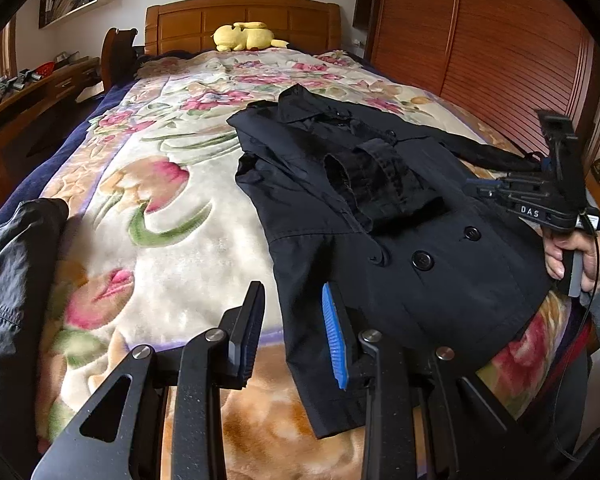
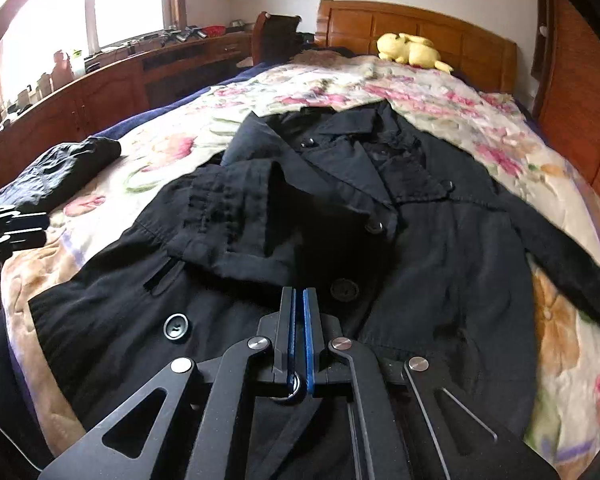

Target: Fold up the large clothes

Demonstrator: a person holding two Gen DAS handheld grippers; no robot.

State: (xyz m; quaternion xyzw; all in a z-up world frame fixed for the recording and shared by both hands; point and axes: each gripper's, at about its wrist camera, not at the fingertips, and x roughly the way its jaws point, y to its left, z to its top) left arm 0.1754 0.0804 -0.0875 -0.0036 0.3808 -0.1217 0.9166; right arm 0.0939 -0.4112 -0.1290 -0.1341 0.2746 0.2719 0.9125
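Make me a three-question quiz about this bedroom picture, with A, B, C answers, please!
1. Where is the yellow plush toy?
A. by the headboard
B. on the coat
C. on the floor

2. What colour is the coat?
A. red
B. black
C. white

3. How are the right gripper fingers?
A. wide apart
B. holding a button
C. shut together, empty

Answers:
1 A, it lies on the blanket against the wooden headboard.
2 B, all its cloth is black.
3 C, the blue pads meet with nothing between them.

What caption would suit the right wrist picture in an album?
Closed, empty right gripper over a black coat spread on a floral blanket, one sleeve folded across.
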